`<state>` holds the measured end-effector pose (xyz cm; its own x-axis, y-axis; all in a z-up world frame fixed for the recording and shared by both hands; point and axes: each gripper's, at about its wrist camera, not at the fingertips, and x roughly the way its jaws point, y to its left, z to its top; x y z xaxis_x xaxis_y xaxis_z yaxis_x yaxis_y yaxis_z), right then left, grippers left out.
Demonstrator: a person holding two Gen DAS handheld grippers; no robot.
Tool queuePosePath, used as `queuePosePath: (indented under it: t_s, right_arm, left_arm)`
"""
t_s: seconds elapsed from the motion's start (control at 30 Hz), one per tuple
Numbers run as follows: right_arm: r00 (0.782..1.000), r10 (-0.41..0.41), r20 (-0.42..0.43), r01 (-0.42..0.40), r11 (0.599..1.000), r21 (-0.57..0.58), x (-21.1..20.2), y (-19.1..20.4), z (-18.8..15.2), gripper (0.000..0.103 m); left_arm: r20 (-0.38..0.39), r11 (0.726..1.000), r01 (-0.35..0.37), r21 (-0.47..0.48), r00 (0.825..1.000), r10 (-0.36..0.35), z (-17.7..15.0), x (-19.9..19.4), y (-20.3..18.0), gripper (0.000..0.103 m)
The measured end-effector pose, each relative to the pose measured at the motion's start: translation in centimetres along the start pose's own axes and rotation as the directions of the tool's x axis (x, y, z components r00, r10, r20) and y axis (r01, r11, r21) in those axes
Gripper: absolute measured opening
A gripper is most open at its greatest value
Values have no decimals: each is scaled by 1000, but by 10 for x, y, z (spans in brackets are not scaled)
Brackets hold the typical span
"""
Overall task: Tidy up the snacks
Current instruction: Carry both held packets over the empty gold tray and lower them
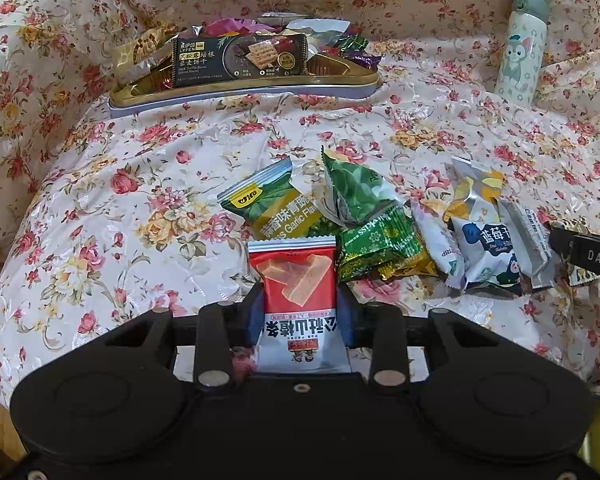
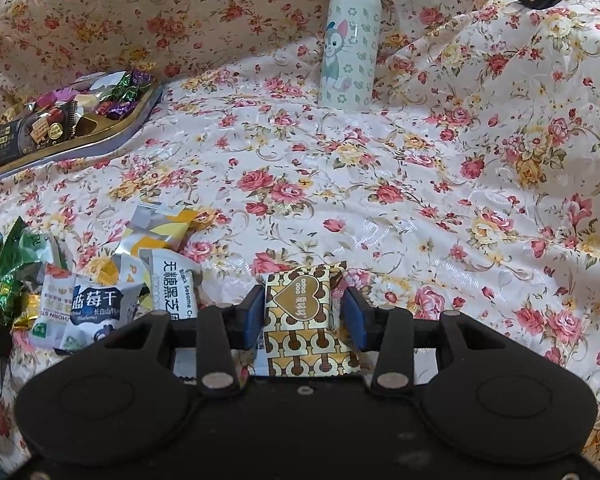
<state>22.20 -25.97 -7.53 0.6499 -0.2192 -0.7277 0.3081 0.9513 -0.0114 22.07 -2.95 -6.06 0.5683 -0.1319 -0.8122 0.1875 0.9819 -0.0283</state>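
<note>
- Our left gripper [image 1: 300, 312] holds the red snack packet [image 1: 296, 280] between its pads, just before the snack pile [image 1: 380, 232].
- Our right gripper [image 2: 304, 316] clamps the gold patterned packet [image 2: 304, 316] over the floral cloth [image 2: 420, 200].

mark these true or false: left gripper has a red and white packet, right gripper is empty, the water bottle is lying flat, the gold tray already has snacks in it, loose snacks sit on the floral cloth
1. The left gripper has a red and white packet: true.
2. The right gripper is empty: false; a gold patterned packet sits between its pads.
3. The water bottle lies flat: false; it stands upright.
4. The gold tray holds snacks: true.
5. Loose snacks sit on the floral cloth: true.
</note>
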Motion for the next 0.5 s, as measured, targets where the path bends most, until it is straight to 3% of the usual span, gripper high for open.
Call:
queuePosePath:
  t_s: [0.23,0.5]
  right_arm:
    - [1000,15,9,-15,999,39,-9,-10,0,34]
    - [994,70,79,-77,993,91,-50,-23,4,34]
  left_arm:
    - [24,1000,-7,13,1000,6,0,-14,1,43]
    - [48,1000,18,-18,999,-17,0,-46,6,43]
